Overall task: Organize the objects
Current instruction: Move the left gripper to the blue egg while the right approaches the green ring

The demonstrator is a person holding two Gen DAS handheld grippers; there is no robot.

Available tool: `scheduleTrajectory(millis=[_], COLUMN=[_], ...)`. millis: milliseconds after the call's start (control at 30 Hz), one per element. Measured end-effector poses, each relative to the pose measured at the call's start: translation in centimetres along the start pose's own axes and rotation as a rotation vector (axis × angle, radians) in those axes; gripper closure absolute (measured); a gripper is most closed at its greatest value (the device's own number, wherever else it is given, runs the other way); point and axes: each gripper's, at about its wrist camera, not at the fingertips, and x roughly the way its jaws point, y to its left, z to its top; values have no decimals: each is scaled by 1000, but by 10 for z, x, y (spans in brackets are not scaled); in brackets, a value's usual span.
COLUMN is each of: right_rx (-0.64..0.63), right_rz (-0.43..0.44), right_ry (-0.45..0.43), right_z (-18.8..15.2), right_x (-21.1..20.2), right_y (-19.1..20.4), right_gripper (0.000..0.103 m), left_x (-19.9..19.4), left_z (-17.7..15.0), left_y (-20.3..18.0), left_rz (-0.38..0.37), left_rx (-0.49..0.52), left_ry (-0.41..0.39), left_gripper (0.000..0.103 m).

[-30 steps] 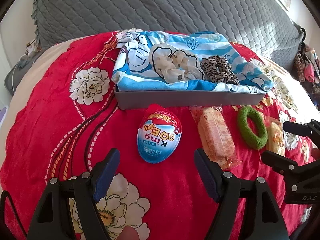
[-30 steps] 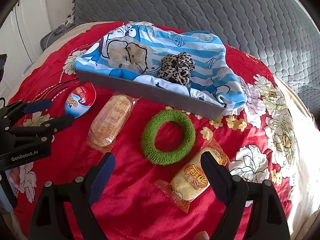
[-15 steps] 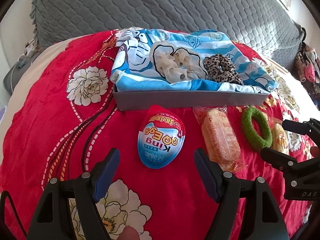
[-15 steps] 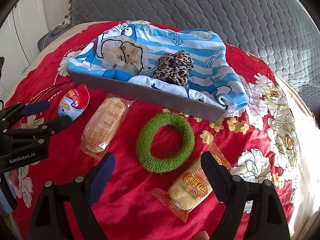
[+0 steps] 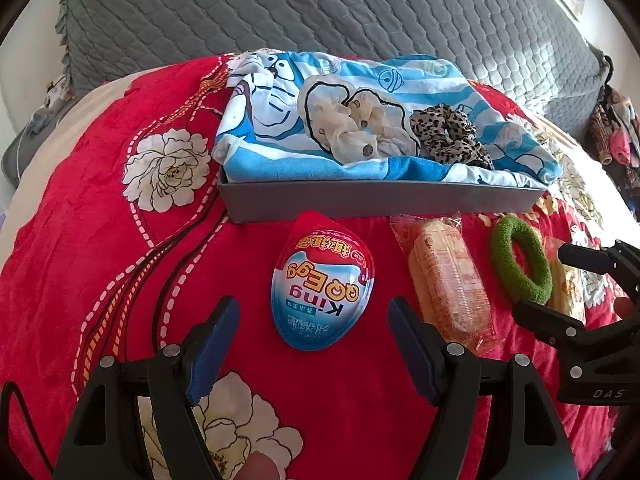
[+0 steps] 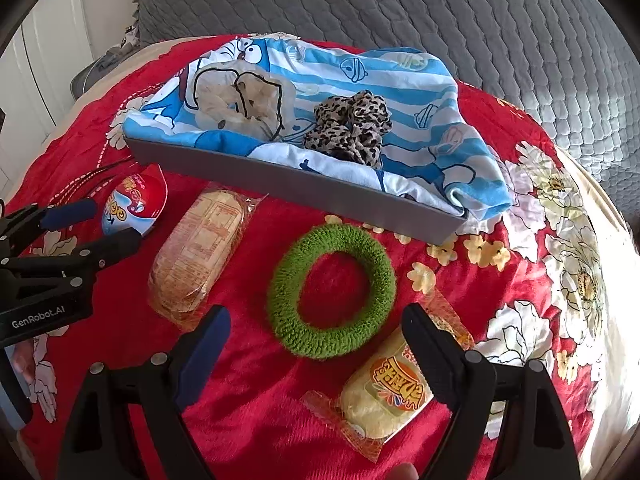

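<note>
1. Across the whole bed lies a red floral bedspread (image 5: 100, 260), with a grey quilted cover (image 6: 400, 8) rising behind it at the far edge.
2. Toward the far edge of the bed sits a grey tray (image 6: 280, 184), lined with a blue-and-white cartoon cloth (image 6: 400, 80) that spills over its right end.
3. On the cloth inside the tray rest a cream scrunchie (image 5: 352, 124) on the left and a leopard-print scrunchie (image 6: 348, 128) just beside it on the right.
4. Left tongs (image 5: 314, 344) hang wide above the bedspread, gripping nothing; the egg lies just ahead of their gap.
5. Right tongs (image 6: 316, 356) also stand wide and empty, with the green ring just ahead and the yellow snack under the right finger.
6. Near the tray's front wall lies a green fuzzy hair ring (image 6: 332, 292), flat on the bedspread.
7. Left of the ring lies a wrapped orange-printed cake bar (image 5: 448, 276), its far end near the tray.
8. Right of the ring, nearer the bed's front edge, lies a wrapped yellow snack (image 6: 384, 396).
9. Leftmost in the row sits a red-and-blue King Egg toy egg (image 5: 322, 284), pointed end toward the tray.
</note>
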Motion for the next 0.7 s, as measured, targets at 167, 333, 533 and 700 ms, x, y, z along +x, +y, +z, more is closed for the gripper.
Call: scheduleTrajectory(millis=[167, 333, 533, 700], right_rx=[-5, -1, -6, -8], right_rz=[1, 2, 1, 1], right_ry=[6, 6, 10, 10], right_z=[0, 0, 2, 1], right_x=[4, 7, 12, 14], right_y=[1, 0, 1, 1], right_gripper=[16, 16, 16, 16], left_x=[5, 8, 12, 15], left_z=[1, 0, 2, 3], left_y=[2, 1, 2, 2], left_rz=[1, 1, -7, -10], left_rx=[-7, -4, -17, -18], left_ry=[4, 6, 4, 2], left_gripper=[25, 25, 25, 25])
